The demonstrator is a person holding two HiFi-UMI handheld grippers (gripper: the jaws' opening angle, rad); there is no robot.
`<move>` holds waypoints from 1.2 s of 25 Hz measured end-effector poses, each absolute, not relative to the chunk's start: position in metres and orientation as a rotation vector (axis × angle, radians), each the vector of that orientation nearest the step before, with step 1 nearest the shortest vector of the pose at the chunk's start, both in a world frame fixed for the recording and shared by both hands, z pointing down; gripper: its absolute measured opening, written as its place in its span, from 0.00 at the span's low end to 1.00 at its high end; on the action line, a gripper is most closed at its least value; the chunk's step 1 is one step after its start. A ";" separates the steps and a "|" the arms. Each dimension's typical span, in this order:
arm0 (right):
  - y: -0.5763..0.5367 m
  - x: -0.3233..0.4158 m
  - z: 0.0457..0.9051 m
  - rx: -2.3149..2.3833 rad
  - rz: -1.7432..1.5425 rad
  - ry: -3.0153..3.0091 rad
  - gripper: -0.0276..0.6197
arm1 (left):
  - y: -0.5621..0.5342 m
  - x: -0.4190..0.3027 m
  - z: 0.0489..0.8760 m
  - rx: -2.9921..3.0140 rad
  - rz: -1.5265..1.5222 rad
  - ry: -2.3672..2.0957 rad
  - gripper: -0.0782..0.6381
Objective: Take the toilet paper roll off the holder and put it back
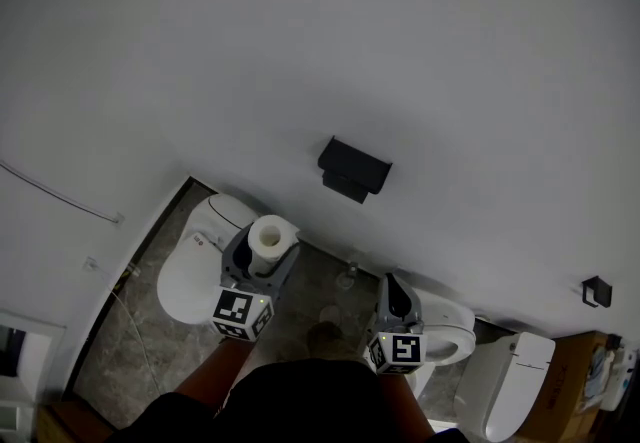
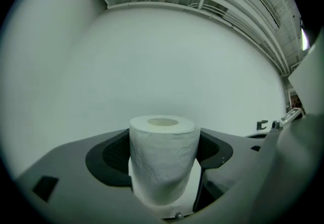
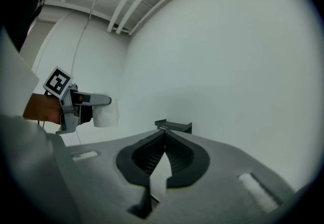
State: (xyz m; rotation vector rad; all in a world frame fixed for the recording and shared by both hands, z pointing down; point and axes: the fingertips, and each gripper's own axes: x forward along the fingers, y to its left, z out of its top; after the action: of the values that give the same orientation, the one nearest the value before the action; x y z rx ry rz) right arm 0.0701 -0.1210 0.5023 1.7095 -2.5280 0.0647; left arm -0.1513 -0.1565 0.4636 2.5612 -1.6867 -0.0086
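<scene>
The left gripper (image 1: 256,271) has its jaws clamped on the sides of the toilet paper roll (image 2: 162,161), whose lower end is hidden behind the jaw pads; the roll is held off the wall, near and left of the black holder (image 1: 353,169). Its long axis stands upright across the jaws, with the hollow core end facing up. The right gripper (image 3: 163,136) has its jaws pressed together on nothing, and both forearms are cut off at the near edge of the head view.
</scene>
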 end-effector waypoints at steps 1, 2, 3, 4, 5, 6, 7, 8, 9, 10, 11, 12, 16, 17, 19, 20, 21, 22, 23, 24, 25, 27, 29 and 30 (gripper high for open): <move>-0.124 0.074 0.506 1.713 0.073 -2.522 0.04 | -0.166 -0.145 0.459 2.573 -0.021 -1.672 0.61; -0.128 0.077 0.509 1.719 0.084 -2.518 0.04 | -0.176 -0.139 0.455 2.586 -0.031 -1.658 0.61; -0.131 0.080 0.512 1.726 0.103 -2.517 0.04 | -0.187 -0.132 0.451 2.598 -0.042 -1.643 0.61; -0.134 0.083 0.514 1.735 0.126 -2.518 0.04 | -0.197 -0.126 0.446 2.611 -0.052 -1.628 0.61; -0.137 0.086 0.514 1.743 0.148 -2.519 0.04 | -0.208 -0.118 0.442 2.625 -0.058 -1.611 0.61; -0.140 0.088 0.514 1.749 0.162 -2.519 0.04 | -0.219 -0.111 0.438 2.642 -0.059 -1.596 0.61; -0.143 0.090 0.514 1.754 0.169 -2.516 0.04 | -0.231 -0.103 0.435 2.658 -0.057 -1.583 0.61; -0.147 0.094 0.516 1.757 0.171 -2.511 0.04 | -0.243 -0.096 0.433 2.672 -0.056 -1.573 0.61; -0.151 0.097 0.518 1.759 0.169 -2.507 0.04 | -0.255 -0.089 0.432 2.683 -0.056 -1.567 0.61; -0.156 0.101 0.520 1.760 0.163 -2.503 0.04 | -0.267 -0.084 0.431 2.691 -0.057 -1.562 0.61; -0.161 0.104 0.520 1.759 0.154 -2.501 0.04 | -0.279 -0.078 0.430 2.697 -0.058 -1.558 0.61; -0.166 0.107 0.520 1.758 0.147 -2.500 0.04 | -0.291 -0.073 0.430 2.701 -0.056 -1.552 0.61; -0.182 0.117 0.523 1.756 0.145 -2.485 0.04 | -0.336 -0.050 0.443 2.714 0.017 -1.498 0.61; -0.184 0.118 0.525 1.751 0.146 -2.480 0.04 | -0.347 -0.045 0.447 2.720 0.038 -1.489 0.61; -0.189 0.118 0.525 1.743 0.136 -2.479 0.04 | -0.364 -0.036 0.454 2.733 0.059 -1.480 0.61; -0.192 0.118 0.525 1.734 0.128 -2.480 0.04 | -0.371 -0.033 0.458 2.735 0.063 -1.476 0.61; -0.194 0.119 0.526 1.725 0.124 -2.479 0.04 | -0.379 -0.029 0.462 2.731 0.062 -1.471 0.61; -0.197 0.119 0.527 1.717 0.125 -2.476 0.04 | -0.385 -0.026 0.466 2.723 0.055 -1.463 0.61; -0.200 0.120 0.529 1.711 0.127 -2.476 0.04 | -0.392 -0.023 0.470 2.714 0.047 -1.455 0.61; -0.203 0.120 0.530 1.706 0.129 -2.478 0.04 | -0.398 -0.020 0.474 2.706 0.041 -1.450 0.61; -0.205 0.120 0.531 1.702 0.133 -2.479 0.04 | -0.404 -0.018 0.478 2.701 0.042 -1.449 0.61; -0.209 0.121 0.536 1.701 0.156 -2.466 0.04 | -0.412 -0.013 0.485 2.705 0.059 -1.453 0.61; -0.211 0.124 0.541 1.700 0.171 -2.454 0.04 | -0.418 -0.008 0.489 2.721 0.078 -1.460 0.61; -0.212 0.125 0.543 1.699 0.172 -2.451 0.04 | -0.420 -0.006 0.490 2.730 0.090 -1.463 0.61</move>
State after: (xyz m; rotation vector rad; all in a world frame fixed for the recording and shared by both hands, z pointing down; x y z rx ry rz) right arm 0.1246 -0.2121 0.5427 1.6993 -2.4512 0.1720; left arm -0.0060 -0.4198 0.4896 2.7303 -1.4633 0.0902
